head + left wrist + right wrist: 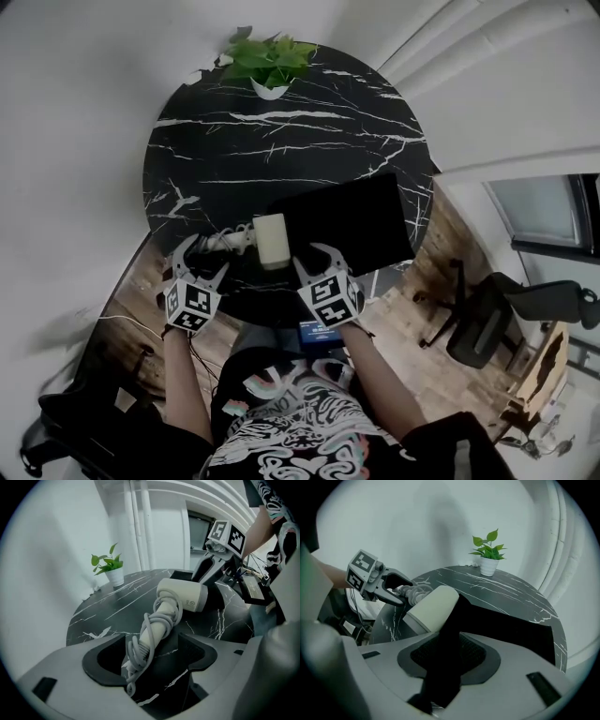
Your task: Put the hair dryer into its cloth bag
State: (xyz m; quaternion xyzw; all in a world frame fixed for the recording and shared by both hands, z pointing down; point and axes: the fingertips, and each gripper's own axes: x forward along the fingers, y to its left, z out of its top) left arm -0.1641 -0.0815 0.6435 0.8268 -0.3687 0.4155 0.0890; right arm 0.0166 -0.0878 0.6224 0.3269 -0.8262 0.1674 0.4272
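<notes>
As seen from the head view: round black marble table (281,122); plant (269,61) at its 12 o'clock rim. Dryer (272,241), pale, lies near the 6 o'clock edge. Bag (352,225), black, lies flat at about 4 o'clock, its left edge touching the dryer. Left tongs (197,262) at 7 o'clock of the dryer, right tongs (323,262) at 5 o'clock, both low at the table's near edge. Chair (487,319) on the floor at 3 o'clock, well apart.

Left gripper view: left tongs (150,656) spread. Dryer (183,595) lies on the table (117,606); its handle, wound with cord (150,634), runs down between the two pads, with a gap showing on either side. Plant (110,569) at 10 o'clock. Right tongs (206,569) at 1 o'clock, just beyond the dryer's barrel.

Right gripper view: right tongs (450,656) spread. A raised fold of the bag (506,625) stands between the pads, not pinched; the rest spreads flat toward 3 o'clock. Dryer (433,606) at 11 o'clock, barrel against the bag's edge; whether it sits inside the mouth cannot be told. Left tongs (393,588) at 10 o'clock, about the handle. Plant (489,555) at 1 o'clock.
</notes>
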